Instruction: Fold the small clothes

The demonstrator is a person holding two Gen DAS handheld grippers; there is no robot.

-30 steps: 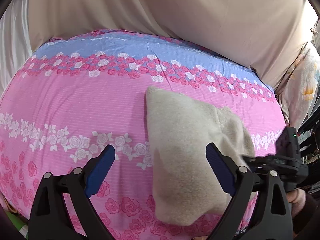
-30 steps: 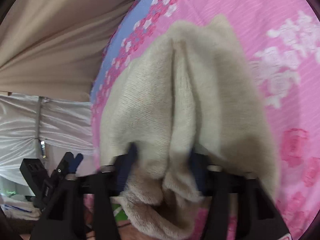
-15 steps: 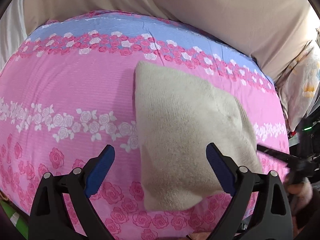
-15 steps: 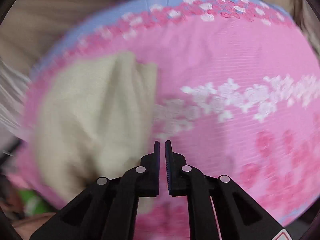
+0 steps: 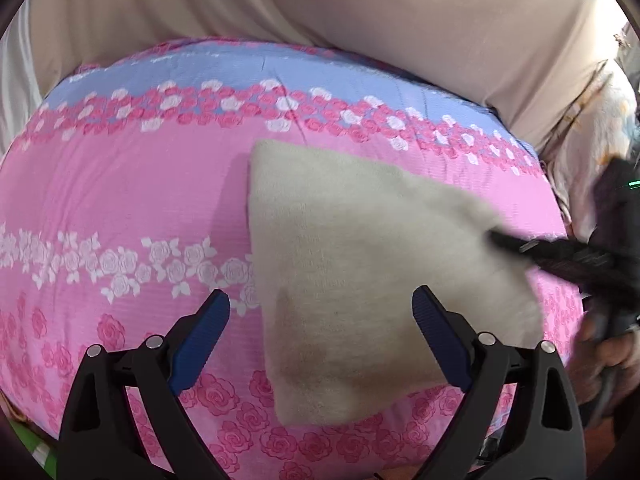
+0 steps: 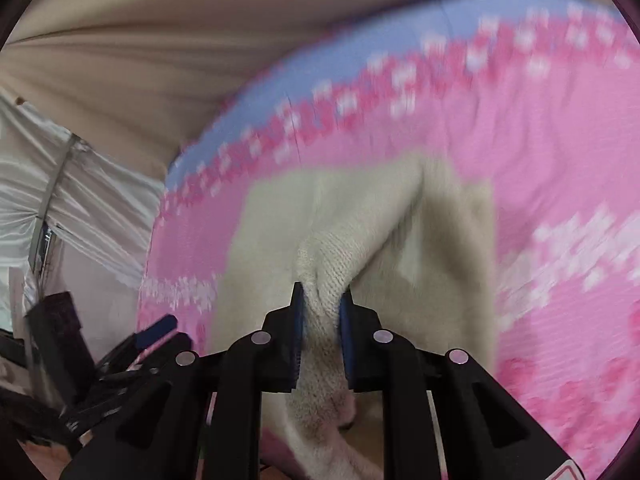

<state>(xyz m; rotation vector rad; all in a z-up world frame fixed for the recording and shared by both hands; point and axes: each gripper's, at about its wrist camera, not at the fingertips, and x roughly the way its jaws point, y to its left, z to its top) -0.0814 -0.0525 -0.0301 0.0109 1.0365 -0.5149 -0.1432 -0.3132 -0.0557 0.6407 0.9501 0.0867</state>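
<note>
Right gripper (image 6: 322, 304) fingers pinch a fold of the cream knitted garment (image 5: 360, 280), lifting its fuzzy edge. Left gripper (image 5: 320, 320) hangs spread wide, empty, over the same triangular cloth on the bed (image 5: 120, 184), its rose-printed pink sheet smooth. Beige curtain (image 5: 400, 20) behind.

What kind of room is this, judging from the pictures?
Most likely a bedroom. The beige knit garment lies on a pink rose-patterned bedsheet over a soft, bed-like surface, a floral pillow sits at the side, and beige fabric hangs behind like a curtain.
</note>
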